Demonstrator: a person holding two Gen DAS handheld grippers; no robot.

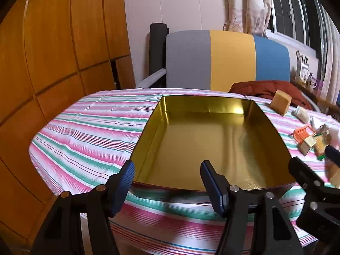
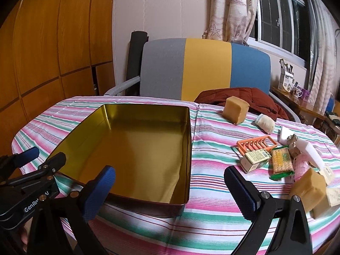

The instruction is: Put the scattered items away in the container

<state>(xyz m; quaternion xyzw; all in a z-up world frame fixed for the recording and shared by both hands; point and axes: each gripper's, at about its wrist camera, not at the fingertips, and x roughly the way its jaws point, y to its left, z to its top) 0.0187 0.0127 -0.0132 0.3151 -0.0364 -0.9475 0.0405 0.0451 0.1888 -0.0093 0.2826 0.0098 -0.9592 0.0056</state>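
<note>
An empty gold tin box [image 1: 212,140] [image 2: 136,148] sits open on the striped tablecloth. Scattered items lie to its right: a tan block [image 2: 235,110], a small wrapped roll [image 2: 265,122], an orange rack [image 2: 256,144], a small green carton [image 2: 255,161], a cracker pack [image 2: 281,162], a white block [image 2: 309,152] and another tan block [image 2: 310,188]. My left gripper [image 1: 167,189] is open and empty at the tin's near edge. My right gripper [image 2: 170,193] is open and empty over the tin's near right corner; it also shows in the left wrist view [image 1: 314,180].
A chair with grey, yellow and blue back [image 2: 204,68] stands behind the table, a red jacket [image 2: 244,97] on it. Wooden cabinets [image 2: 53,42] are at the left. A shelf with boxes and mugs [image 2: 291,85] stands under the window at right.
</note>
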